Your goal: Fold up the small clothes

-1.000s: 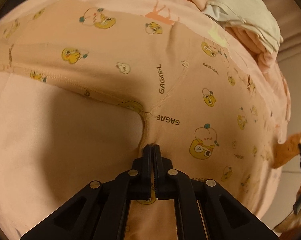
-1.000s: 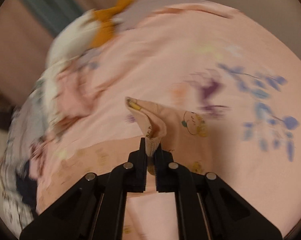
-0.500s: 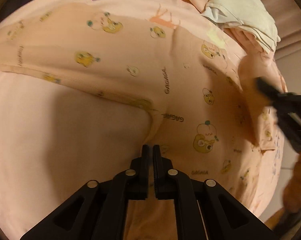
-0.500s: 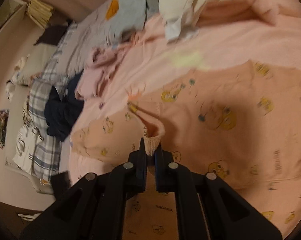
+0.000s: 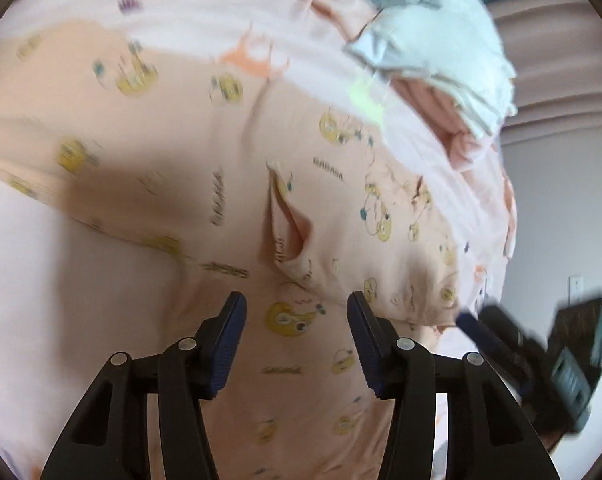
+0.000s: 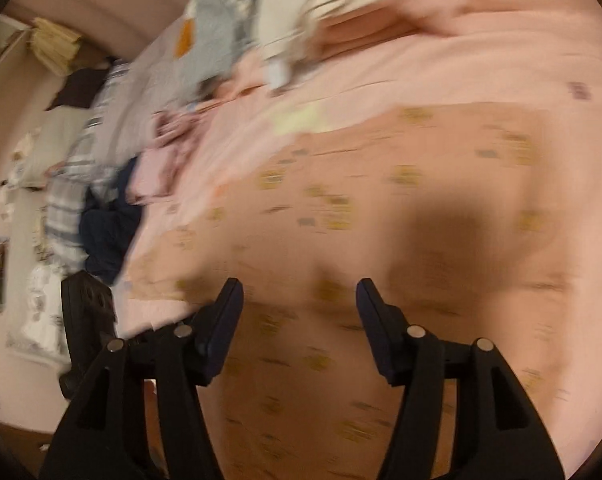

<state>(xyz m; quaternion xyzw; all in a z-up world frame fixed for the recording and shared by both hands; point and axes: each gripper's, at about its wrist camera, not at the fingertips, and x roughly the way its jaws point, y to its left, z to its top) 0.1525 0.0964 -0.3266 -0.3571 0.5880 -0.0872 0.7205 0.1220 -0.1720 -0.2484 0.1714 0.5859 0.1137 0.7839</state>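
Observation:
A peach garment (image 5: 205,152) printed with yellow cartoon ducks lies spread on the pink bed sheet (image 5: 189,12). One cuff (image 5: 291,230) lies folded over onto the cloth, its opening showing. My left gripper (image 5: 297,308) hovers just above the garment with its jaws opening and nothing between them. In the right wrist view the same garment (image 6: 401,216) is blurred, and my right gripper (image 6: 300,294) is over it, jaws opening, nothing held. The right gripper (image 5: 497,338) also shows at the right edge of the left wrist view.
A pile of white and pink folded clothes (image 5: 445,44) sits at the far side of the bed. Grey, plaid and dark blue clothes (image 6: 109,184) lie heaped to the left. The bed edge (image 5: 497,288) runs along the right, with floor beyond.
Both grippers were shut on the garment, the right one on the cuff. Both have let go and opened. The right gripper carried the cuff across the garment and dropped it there.

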